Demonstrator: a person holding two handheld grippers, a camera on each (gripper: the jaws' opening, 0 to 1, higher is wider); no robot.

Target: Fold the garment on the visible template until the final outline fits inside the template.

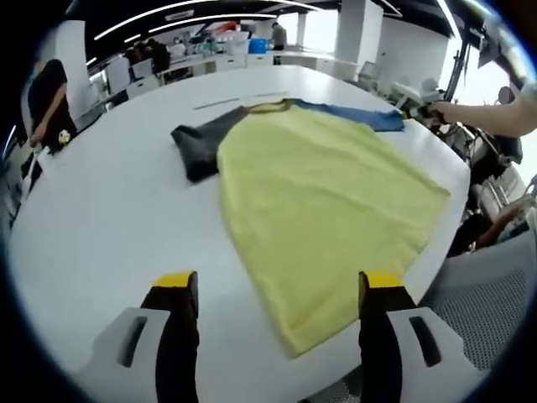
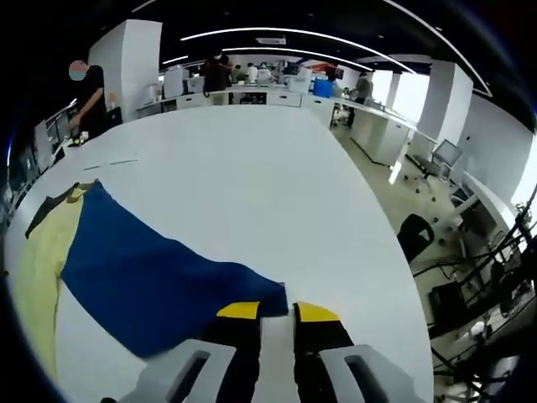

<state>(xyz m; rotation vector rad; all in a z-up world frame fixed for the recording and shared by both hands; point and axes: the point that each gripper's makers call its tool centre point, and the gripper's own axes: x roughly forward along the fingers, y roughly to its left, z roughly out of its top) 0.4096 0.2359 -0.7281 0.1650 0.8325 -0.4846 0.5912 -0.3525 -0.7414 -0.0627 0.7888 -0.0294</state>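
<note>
Left gripper view: white table (image 1: 109,210), office.

Left tool (image 1: 279,285) hovering wide open above white tabletop (image 1: 109,210); yellow garment (image 1: 319,201) lying spread flat, dark sleeve (image 1: 200,143) sticking out.

A big white table (image 2: 252,193) stands in a bright office with desks (image 2: 252,96), white pillars (image 2: 126,63), black chairs (image 2: 415,235) and long ceiling lights (image 2: 277,34).

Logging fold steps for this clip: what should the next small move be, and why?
Probably carry the blue sleeve inward over the yellow body: the right claw looks shut on its end, the shirt lies flat and unfolded on the white table, and the left claw hangs open, holding nothing.
</note>
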